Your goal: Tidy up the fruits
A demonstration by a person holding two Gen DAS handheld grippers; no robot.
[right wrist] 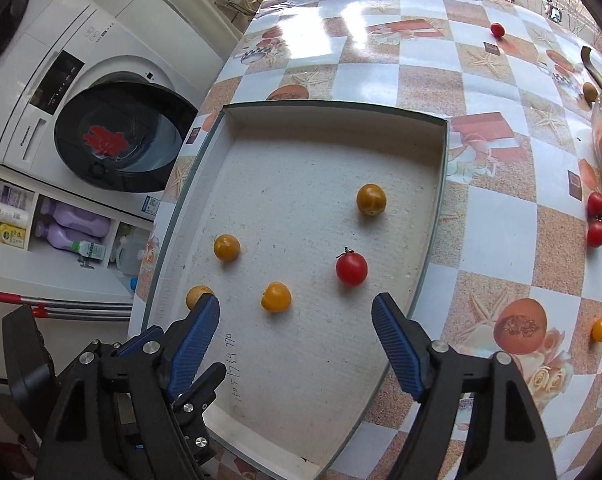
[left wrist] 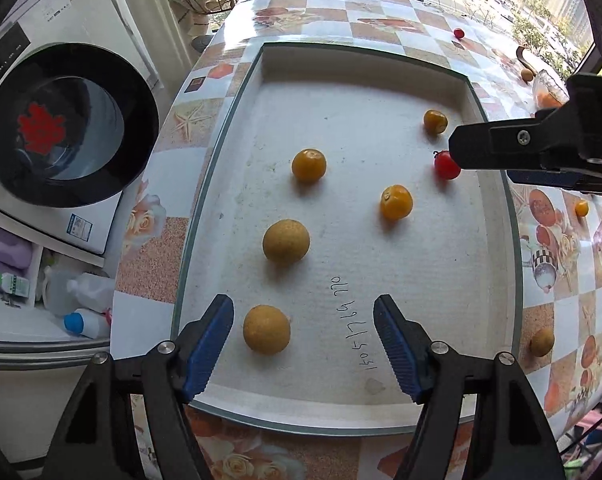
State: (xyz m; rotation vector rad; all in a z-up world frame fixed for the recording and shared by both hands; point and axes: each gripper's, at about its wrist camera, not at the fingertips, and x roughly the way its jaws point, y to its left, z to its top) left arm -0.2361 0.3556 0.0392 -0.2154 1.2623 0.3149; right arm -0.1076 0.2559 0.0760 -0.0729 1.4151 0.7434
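The red cherry tomato (right wrist: 351,268) lay in the tray (right wrist: 433,216), near its right wall among yellow ones. Your right gripper (right wrist: 297,312) hung over it, jaws wide and empty, as did your left gripper (left wrist: 304,316). You seemed mid-gathering; next probably meant fetching loose fruit from the table (right wrist: 501,240).

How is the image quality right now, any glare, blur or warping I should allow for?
Left wrist: the box edges bow from fisheye warp, sunlight glares off the far tablecloth, and the fruit cast short soft shadows. Right wrist: a bright glare patch on the tablecloth, a motion-smeared red streak at the right edge, and the red tomato stays sharp.
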